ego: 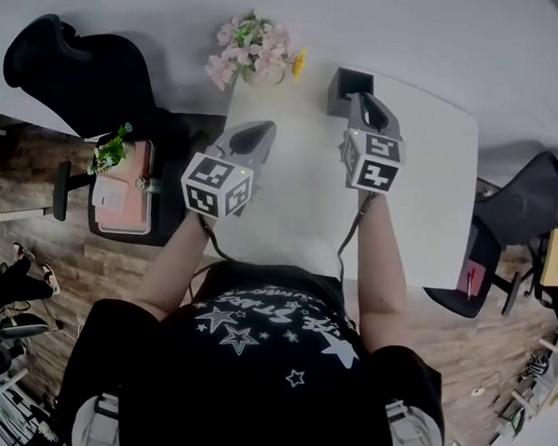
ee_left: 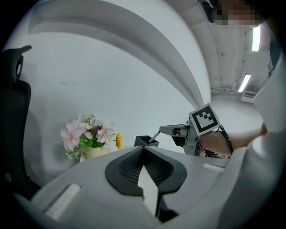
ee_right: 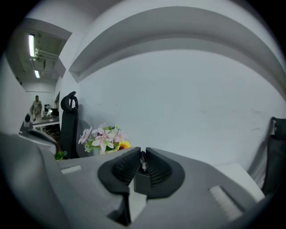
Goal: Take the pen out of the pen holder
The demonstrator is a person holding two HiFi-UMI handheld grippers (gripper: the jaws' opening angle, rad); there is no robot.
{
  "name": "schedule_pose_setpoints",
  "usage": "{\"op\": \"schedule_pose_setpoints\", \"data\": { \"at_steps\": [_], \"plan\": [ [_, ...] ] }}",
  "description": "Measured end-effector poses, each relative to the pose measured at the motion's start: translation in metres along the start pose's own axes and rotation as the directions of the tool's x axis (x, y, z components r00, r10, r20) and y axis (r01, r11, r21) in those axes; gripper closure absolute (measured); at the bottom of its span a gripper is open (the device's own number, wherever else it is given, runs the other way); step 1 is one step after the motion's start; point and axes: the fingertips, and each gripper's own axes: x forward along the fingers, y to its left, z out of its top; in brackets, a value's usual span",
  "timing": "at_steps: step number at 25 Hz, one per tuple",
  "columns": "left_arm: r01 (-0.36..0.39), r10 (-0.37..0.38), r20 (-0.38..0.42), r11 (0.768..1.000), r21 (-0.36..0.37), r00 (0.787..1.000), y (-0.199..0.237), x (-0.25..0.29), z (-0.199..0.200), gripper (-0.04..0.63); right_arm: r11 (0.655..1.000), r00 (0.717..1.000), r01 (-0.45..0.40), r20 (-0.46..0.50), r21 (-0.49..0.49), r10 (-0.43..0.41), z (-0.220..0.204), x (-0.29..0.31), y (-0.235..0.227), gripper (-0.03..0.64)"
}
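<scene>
Right of the potted flowers (ego: 255,50), your left gripper (ego: 263,131) hovers over the white table (ego: 431,179), jaws pressed together on nothing; let it sit idle, clear of the work. Further right, the black pen holder (ego: 348,83) stands near the table's far edge. Your right gripper (ee_right: 143,154) is clamped on the pen (ee_left: 154,136), which slants from its tips down to the holder's mouth, its lower end seemingly just inside. Draw up along the pen's own slant, not sideways, so the end doesn't catch the rim and topple the holder. Grip firmly: a thin pen can swivel.
</scene>
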Motion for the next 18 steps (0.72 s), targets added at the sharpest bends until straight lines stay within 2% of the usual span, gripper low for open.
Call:
{"op": "schedule_pose_setpoints", "data": {
  "at_steps": [3,6,11,18],
  "plan": [
    [0.078,-0.078,0.011,0.997,-0.030,0.997,-0.008,-0.002,0.000,0.584,0.997,0.997,0.065,0.031,0.051,-0.067,0.007,-0.021,-0.006,0.578],
    [0.146,-0.146,0.016,0.989,-0.034,0.989,-0.013,-0.004,0.001,0.584,0.991,0.991,0.117,0.057,0.061,-0.121,0.017,-0.045,-0.006,0.578],
    [0.184,-0.184,0.009,0.982,-0.031,0.983,-0.019,0.000,-0.003,0.584,0.984,0.984,0.144,0.091,0.109,-0.154,0.020,-0.084,-0.008,0.578],
    [0.224,-0.224,-0.033,0.975,0.007,0.974,-0.038,0.010,-0.019,0.584,0.972,0.980,0.174,0.067,0.158,-0.186,-0.004,-0.120,-0.015,0.578]
  ]
}}
